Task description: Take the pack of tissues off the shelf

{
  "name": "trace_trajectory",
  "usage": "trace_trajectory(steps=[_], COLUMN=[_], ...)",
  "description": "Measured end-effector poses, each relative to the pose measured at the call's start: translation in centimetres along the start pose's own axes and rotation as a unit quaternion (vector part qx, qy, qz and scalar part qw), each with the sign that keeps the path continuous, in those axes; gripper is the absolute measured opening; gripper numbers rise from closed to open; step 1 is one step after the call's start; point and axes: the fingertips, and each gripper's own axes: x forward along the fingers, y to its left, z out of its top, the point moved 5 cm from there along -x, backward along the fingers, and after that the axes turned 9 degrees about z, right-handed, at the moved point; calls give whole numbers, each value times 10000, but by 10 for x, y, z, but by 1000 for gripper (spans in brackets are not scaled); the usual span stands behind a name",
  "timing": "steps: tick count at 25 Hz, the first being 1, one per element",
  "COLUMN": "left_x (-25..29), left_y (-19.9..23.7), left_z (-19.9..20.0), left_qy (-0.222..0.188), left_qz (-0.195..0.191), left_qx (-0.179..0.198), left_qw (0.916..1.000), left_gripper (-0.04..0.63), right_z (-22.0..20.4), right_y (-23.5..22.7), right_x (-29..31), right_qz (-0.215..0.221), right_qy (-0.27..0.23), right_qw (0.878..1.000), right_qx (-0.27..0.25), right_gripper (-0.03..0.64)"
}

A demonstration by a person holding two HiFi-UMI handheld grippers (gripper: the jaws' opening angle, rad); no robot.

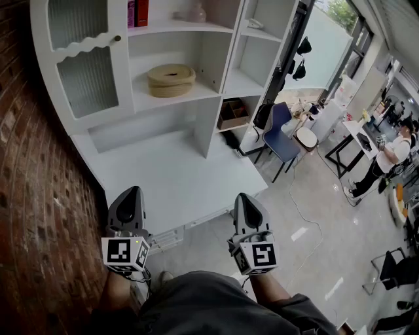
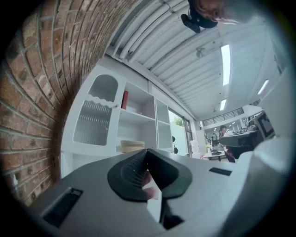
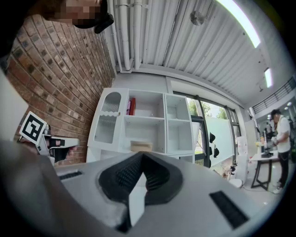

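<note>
1. A red brick wall (image 1: pixel 33 196) touches the left side of the tall white shelf unit (image 1: pixel 211 85), so there is no room on that flank.
2. The unit's left bay is shut by a white door with ribbed glass panes (image 1: pixel 82 62). Just right of that door, at the left end of the unit's top shelf, a slim red pack and a pink one (image 1: pixel 136 12) stand upright side by side. I cannot tell whether either is the pack of tissues, and their print is too small to read.
3. One shelf lower, a round straw-coloured woven stack (image 1: pixel 171 80) lies flat with free space above it.
4. The unit's flat white desk top (image 1: pixel 170 173) juts toward the person, and its front edge is near both grippers.
5. The grey left gripper (image 1: pixel 133 195) (image 2: pixel 148 152) hovers over the desk top's front left corner. Its fingers meet at the tips and grip nothing. A pink blur in the slot below the tips cannot be made out.
6. The grey right gripper (image 1: pixel 245 199) (image 3: pixel 141 157) hangs at the desk top's front right edge. Its fingers are pressed together and empty.
7. A brown open box (image 1: pixel 232 112) sits in the unit's low right compartment.
8. Right of the unit stands a blue chair (image 1: pixel 281 134). Beyond it the pale floor (image 1: pixel 308 209) lies open, and a person (image 1: pixel 393 154) stands well apart.
9. The only markings are the black-and-white square markers on the left cube (image 1: pixel 126 254) and the right cube (image 1: pixel 256 256).
</note>
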Motion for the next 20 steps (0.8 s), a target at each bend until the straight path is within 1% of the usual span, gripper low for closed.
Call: trace_trajectory(steps=[10, 20], left_x=[0, 3], left_y=[-4, -6], left_z=[-1, -3], left_qy=[26, 67], left_qz=[14, 27], left_qx=[-16, 33], left_qw=[10000, 10000], left_gripper=[4, 4], right_z=[-1, 3], right_y=[-3, -6], right_x=[-1, 3], right_qz=[63, 150], right_qy=[24, 23], right_qw=[10000, 9997], right_qx=[-5, 186], right_gripper=[-2, -1])
